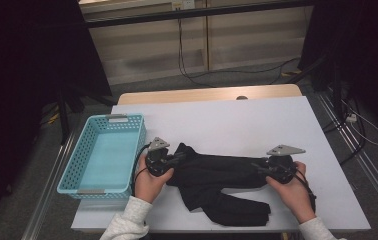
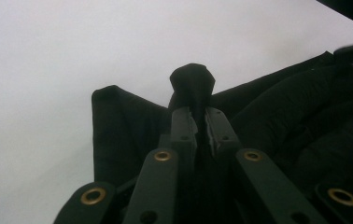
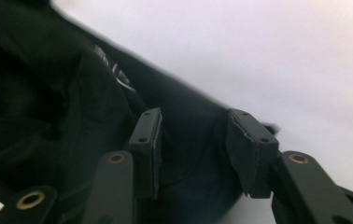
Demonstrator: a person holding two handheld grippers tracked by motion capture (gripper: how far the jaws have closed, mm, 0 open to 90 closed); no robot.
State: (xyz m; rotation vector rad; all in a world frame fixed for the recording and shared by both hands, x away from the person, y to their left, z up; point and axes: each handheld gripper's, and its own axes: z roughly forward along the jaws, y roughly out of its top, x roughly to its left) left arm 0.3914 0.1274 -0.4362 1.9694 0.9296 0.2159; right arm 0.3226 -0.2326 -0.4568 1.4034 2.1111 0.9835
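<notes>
A black garment [image 1: 217, 180] lies crumpled across the near half of the white table [image 1: 237, 120]. My left gripper [image 1: 179, 157] is at its left end, shut on a fold of the cloth. In the left gripper view the jaws [image 2: 201, 116] meet on a tuft of fabric [image 2: 192, 81] that pokes out beyond them. My right gripper [image 1: 258, 167] is at the garment's right end. In the right gripper view its jaws [image 3: 195, 140] stand apart, with black cloth [image 3: 48, 107] lying between them and the pads not pressing on it.
A light blue perforated basket [image 1: 72, 160] with nothing in it sits at the table's left edge, close to my left hand. Cables [image 1: 192, 75] run over the floor beyond the far edge. Dark stands flank the table.
</notes>
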